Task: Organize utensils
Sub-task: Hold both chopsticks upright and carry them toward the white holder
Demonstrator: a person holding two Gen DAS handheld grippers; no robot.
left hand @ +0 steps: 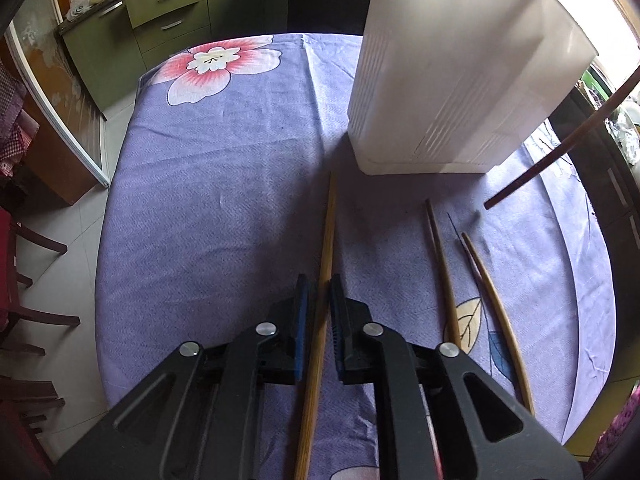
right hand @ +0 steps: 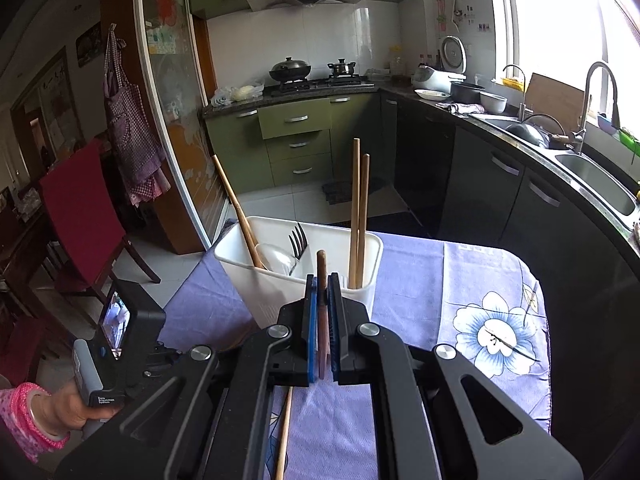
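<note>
a matt woven cloth covers the table; smooth pale wooden chopsticks lie on it near the translucent white plastic holder, ribbed low down.

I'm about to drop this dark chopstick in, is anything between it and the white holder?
Nothing visible. The right gripper holds the dark chopstick upright just short of the white holder, with only bare purple cloth between.

The left tool was angled steeply down, jaws slightly parted with nothing pinched. The right tool was tilted gently down, jaws clamped tight. A hand in a pink sleeve was seen gripping the left handle.
</note>
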